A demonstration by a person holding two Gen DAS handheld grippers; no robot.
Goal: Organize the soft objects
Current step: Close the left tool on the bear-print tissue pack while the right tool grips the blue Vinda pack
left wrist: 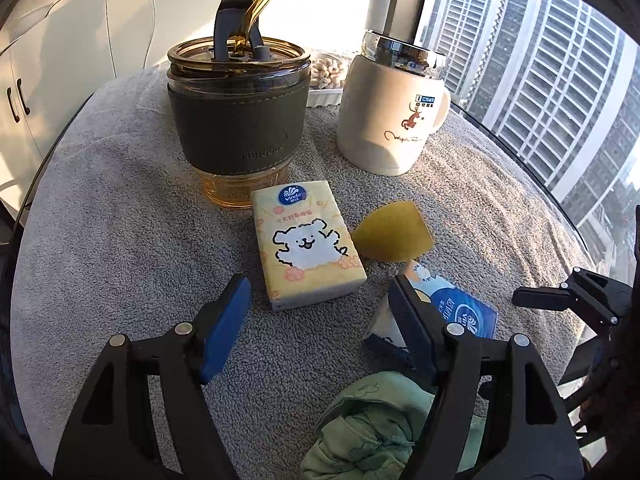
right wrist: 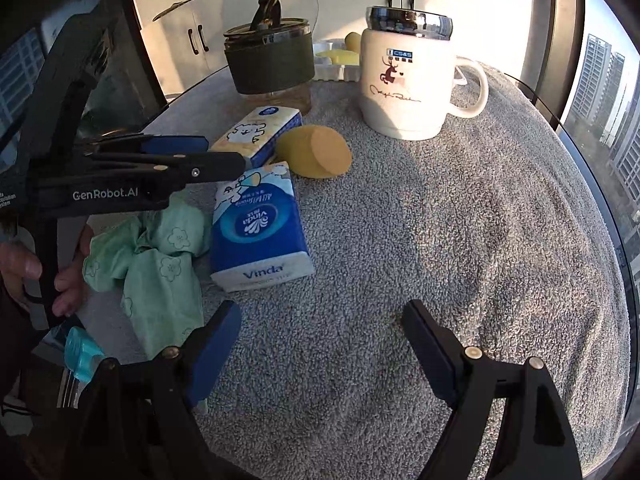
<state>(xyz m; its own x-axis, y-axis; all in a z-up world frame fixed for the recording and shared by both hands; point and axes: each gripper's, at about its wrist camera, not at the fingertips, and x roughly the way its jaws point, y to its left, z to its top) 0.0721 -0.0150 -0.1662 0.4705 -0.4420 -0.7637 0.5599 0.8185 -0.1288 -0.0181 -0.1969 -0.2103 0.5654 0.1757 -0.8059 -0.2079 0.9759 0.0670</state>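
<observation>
On the grey towel [right wrist: 440,240], the yellow tissue pack [left wrist: 308,244], blue tissue pack [right wrist: 260,232], sponge [right wrist: 316,152] and crumpled green cloth [right wrist: 156,256] lie loosely clustered, apparently unsorted, while the left gripper [left wrist: 320,312] and right gripper [right wrist: 320,344] both gape wide, holding nothing.

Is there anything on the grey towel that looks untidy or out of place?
Yes, the green cloth lies crumpled at the towel's edge, next to the blue tissue pack. The two tissue packs are flat and the cups stand upright; nothing looks spilled.
</observation>
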